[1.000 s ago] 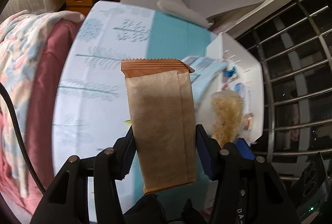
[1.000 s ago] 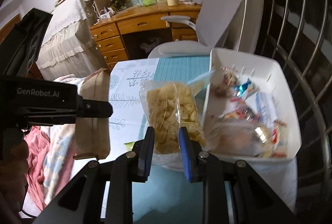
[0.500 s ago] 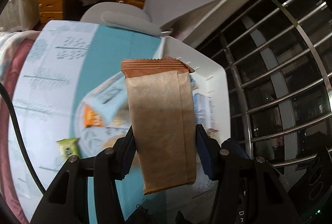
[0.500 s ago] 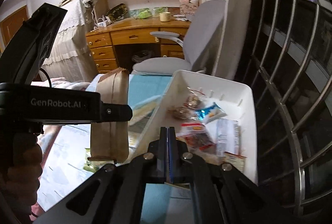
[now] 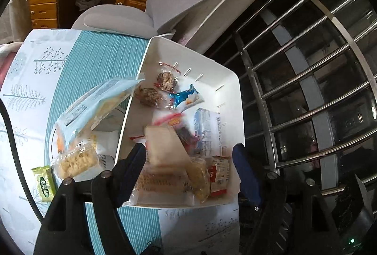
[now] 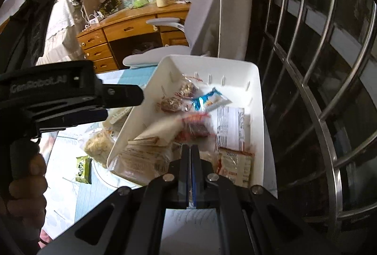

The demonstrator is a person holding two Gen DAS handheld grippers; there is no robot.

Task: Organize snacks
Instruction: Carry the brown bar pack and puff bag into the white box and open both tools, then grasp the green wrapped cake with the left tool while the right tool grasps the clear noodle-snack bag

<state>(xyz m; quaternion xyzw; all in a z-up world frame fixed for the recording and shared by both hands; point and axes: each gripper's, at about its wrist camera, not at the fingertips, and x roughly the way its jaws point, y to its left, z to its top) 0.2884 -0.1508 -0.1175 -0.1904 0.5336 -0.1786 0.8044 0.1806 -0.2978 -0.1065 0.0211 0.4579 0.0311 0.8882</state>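
the left gripper [image 5: 188,160] is hanging over the white bin [image 5: 235,80] in the middle of the left wrist frame, its jaws opening with nothing pressed between the pads; the tan packet [image 5: 162,144] is lying blurred and tilted just inside the bin's near left corner, on top of other wrapped snacks. the right gripper [image 6: 190,160] is sitting at the lower centre of its own frame with its jaws clenched together on nothing. outside the bin, at the left of the frame, a clear bag of puffed snacks [image 5: 77,160], a pale blue pouch [image 5: 99,101] leaning on the bin wall and a small green packet [image 5: 43,183] are waiting on the tablecloth [image 5: 94,61]. these look light, soft and crinkly, probably slippery and easy to crush; pinching the flat sealed edge or across the narrow width seems safest.
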